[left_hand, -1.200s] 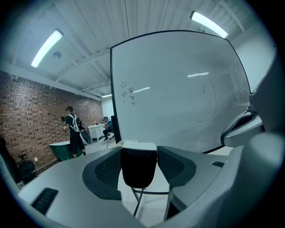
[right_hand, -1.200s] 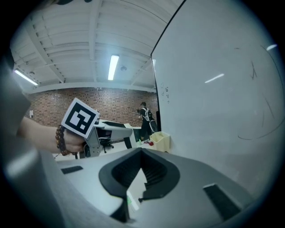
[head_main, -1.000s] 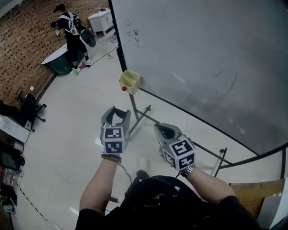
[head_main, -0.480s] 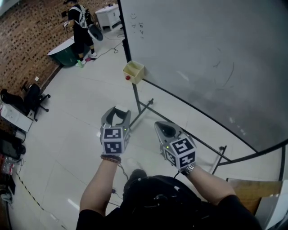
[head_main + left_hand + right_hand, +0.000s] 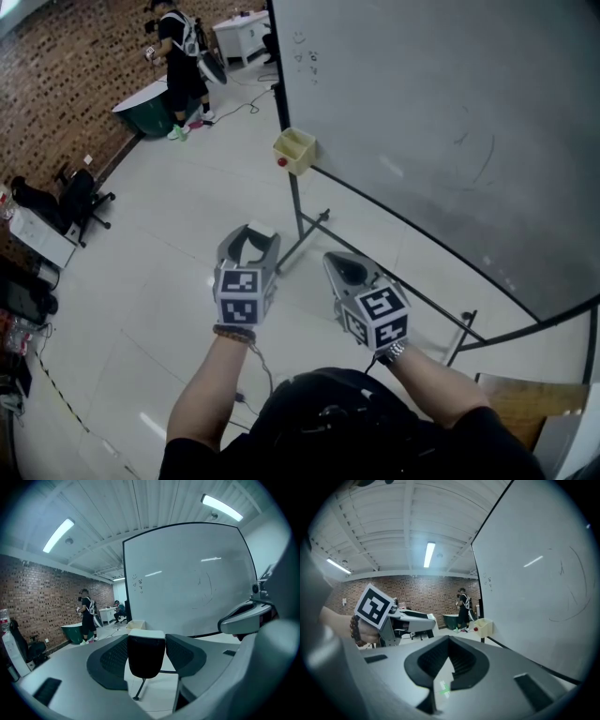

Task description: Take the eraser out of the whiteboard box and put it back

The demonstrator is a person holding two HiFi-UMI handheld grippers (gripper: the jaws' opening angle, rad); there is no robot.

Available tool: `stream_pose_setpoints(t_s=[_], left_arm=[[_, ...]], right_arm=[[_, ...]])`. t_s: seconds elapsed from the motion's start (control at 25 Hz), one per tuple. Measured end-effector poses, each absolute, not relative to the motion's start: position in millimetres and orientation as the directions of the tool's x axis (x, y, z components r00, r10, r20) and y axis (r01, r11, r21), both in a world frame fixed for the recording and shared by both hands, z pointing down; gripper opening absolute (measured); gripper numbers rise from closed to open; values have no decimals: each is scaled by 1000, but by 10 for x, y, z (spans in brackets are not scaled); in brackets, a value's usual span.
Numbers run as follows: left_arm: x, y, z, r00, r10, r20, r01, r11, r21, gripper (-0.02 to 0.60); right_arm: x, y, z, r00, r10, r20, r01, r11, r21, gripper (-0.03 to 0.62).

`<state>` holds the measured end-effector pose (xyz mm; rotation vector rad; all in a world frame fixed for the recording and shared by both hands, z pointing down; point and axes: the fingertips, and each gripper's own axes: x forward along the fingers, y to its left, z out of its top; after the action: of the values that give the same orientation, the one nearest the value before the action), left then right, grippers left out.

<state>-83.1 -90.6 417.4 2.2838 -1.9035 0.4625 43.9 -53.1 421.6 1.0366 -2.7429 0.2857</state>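
Two tongs: L tongs [image 5: 249,236] clamped on eraser [image 5: 146,652], R tongs [image 5: 333,262] shut, empty; box [image 5: 294,150] well ahead.

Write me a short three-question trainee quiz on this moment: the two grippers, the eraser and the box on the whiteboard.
1. What does the left gripper hold? A) nothing B) an eraser C) a marker
2. True or false: the right gripper is open.
3. Where on the whiteboard does the yellow box sit?
Key: 1 B. 2 False: its jaws are together, with nothing between them. 3 At the board's lower left corner, ahead of both grippers and apart from them.
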Motion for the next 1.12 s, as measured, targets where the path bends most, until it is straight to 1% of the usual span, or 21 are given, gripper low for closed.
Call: stream_pose_setpoints(t_s=[0.4,1.12], left_arm=[[-1004,-706,4131,203,-926,318,-967,-240,-81,233],[-1127,-507,3992,280,-918,281,-944,-317,-95,233]], right_arm=[[147,-383,4122,-723,-647,241,-683,722,-109,20],[-82,-126,4026,-688,-685,241,-718,691,-84,20]])
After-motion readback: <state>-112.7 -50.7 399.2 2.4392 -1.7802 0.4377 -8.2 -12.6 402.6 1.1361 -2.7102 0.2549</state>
